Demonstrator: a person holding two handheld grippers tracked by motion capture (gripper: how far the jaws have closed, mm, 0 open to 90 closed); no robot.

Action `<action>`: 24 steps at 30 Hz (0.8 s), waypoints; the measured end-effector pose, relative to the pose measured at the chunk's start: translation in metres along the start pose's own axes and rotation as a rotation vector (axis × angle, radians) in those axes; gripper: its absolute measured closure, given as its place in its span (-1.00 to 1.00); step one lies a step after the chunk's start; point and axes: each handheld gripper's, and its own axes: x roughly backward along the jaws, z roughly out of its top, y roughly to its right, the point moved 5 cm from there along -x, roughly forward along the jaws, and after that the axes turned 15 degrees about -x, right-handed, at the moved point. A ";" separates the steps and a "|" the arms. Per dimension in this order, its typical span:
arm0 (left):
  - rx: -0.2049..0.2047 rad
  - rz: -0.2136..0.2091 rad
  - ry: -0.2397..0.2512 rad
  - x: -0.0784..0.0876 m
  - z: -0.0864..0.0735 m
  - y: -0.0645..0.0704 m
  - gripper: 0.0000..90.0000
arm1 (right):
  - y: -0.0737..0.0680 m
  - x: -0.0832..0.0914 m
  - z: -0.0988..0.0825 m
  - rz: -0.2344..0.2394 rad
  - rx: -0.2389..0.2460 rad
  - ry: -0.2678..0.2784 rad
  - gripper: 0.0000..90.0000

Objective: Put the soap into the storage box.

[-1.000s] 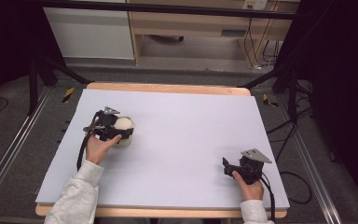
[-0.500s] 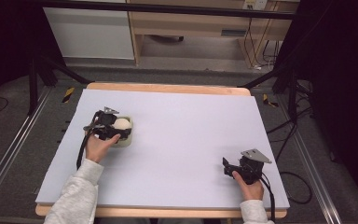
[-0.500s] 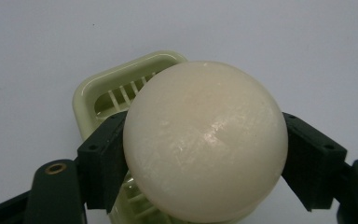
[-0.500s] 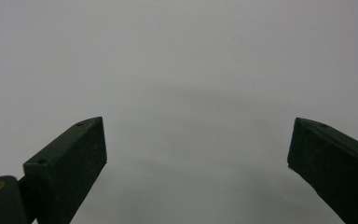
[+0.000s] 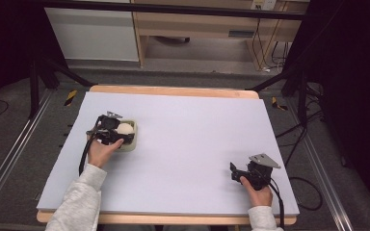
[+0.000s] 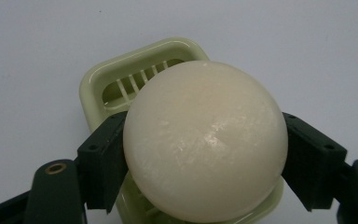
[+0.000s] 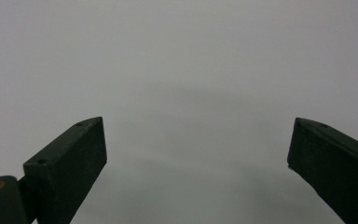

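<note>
While the left gripper (image 6: 205, 154) clamps a cream ball (image 6: 205, 140), seemingly above a slatted dish (image 6: 121, 79), right jaws gape.

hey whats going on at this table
A person sits at a white table with a two-jaw gripper in each hand. The left gripper is clamped on a round cream bar of soap, holding it over a pale green soap dish with a slatted bottom. Whether the soap rests on the dish or hangs just above it is hard to tell. The right gripper sits apart near the table's front right, jaws wide open with nothing between them.
</note>
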 end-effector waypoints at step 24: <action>0.000 0.014 -0.025 -0.006 -0.005 -0.001 -0.47 | 0.000 0.000 0.000 -0.002 0.001 0.000 -0.89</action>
